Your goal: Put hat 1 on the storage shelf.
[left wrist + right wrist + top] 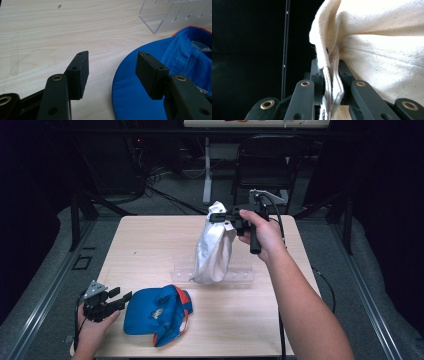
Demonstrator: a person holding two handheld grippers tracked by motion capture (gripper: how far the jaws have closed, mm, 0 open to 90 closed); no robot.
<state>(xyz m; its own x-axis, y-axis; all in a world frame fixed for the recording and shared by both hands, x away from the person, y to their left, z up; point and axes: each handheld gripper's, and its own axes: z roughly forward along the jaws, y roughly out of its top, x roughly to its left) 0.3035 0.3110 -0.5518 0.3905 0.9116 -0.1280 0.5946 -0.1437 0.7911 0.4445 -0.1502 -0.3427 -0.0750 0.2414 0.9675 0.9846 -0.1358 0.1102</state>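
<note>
White cap (214, 251): pinched at its edge by the clamped right gripper (223, 217), hung above a clear rack (240, 277) mid-table. Grip is best kept firm, the cap lowered squarely. Left gripper (122, 298) rests agape beside a blue cap (157, 312). No legible writing is seen

Cream woven cloth bag (214, 251), matt wood-grain table (150, 245).
</note>
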